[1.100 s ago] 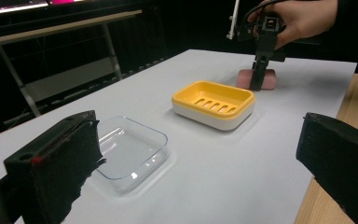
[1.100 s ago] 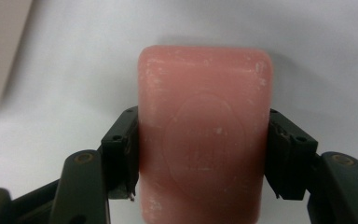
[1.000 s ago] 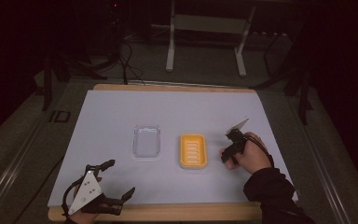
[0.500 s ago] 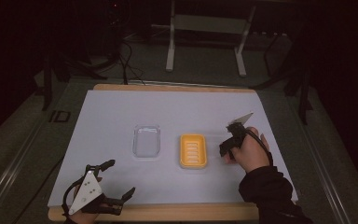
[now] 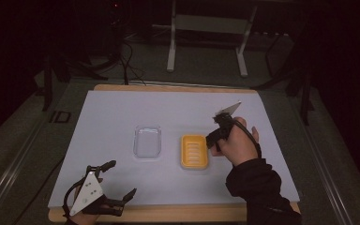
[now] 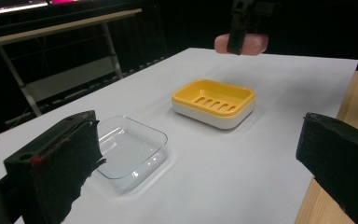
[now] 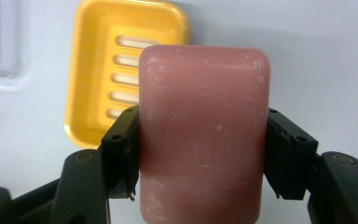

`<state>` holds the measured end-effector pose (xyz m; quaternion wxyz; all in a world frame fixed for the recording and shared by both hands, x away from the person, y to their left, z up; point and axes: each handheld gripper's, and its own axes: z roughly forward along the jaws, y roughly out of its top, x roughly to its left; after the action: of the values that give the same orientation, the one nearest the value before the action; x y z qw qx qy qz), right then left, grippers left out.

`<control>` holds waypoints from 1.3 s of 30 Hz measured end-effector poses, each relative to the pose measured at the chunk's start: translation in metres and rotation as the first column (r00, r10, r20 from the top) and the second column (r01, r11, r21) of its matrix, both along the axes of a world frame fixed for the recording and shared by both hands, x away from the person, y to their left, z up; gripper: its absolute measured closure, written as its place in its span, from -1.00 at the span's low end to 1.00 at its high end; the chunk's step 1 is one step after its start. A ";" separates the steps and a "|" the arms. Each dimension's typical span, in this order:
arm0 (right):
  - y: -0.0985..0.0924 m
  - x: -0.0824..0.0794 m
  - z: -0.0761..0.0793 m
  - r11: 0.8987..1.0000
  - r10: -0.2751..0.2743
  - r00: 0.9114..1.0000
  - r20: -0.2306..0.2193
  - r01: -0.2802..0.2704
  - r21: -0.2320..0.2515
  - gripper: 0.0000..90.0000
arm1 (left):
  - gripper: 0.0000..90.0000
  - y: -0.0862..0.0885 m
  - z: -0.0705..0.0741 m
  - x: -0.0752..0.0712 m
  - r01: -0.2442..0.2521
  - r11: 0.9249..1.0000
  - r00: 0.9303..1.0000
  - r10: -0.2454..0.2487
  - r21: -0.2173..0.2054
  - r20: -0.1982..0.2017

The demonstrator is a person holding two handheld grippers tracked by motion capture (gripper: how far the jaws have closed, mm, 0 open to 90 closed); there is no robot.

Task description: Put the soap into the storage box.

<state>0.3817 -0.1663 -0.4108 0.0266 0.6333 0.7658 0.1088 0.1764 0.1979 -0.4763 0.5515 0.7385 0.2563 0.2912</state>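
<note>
Your table [image 5: 112,108] is covered by a white sheet; on it sit a clear tray [image 5: 147,141] and, just beside, a yellow soap dish [image 5: 194,151], seemingly empty.

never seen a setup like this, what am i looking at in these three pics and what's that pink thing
A person at a table holds a hand-operated two-jaw gripper in each hand. One camera looks down from above; one rides on each gripper, looking along its black jaws.

On the white table cover sit a clear plastic tray and a yellow soap dish.

The pink thing is a bar of soap, clamped by the right gripper in the air beside the dish. The left gripper is open and empty near the table's front edge.
</note>
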 end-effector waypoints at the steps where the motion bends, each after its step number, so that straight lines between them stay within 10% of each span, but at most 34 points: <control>1: 0.000 0.000 0.000 1.000 0.000 1.000 0.000 0.000 0.000 -0.16 | -0.99 0.000 0.000 0.000 0.000 1.000 1.000 0.000 0.000 0.000; 15: 0.042 0.001 -0.008 0.994 -0.027 0.999 0.042 0.023 0.104 -0.16 | -0.99 0.000 0.000 -0.001 0.007 1.000 1.000 -0.007 0.002 0.002; 39: 0.062 0.008 -0.068 0.996 -0.057 0.998 -0.019 0.058 0.062 -0.16 | -0.99 0.000 0.001 -0.002 0.019 1.000 1.000 -0.019 0.012 0.000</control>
<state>0.3901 -0.1041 -0.4787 0.0035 0.6566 0.7436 0.1263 0.1748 0.1977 -0.4758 0.5498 0.7441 0.2478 0.2875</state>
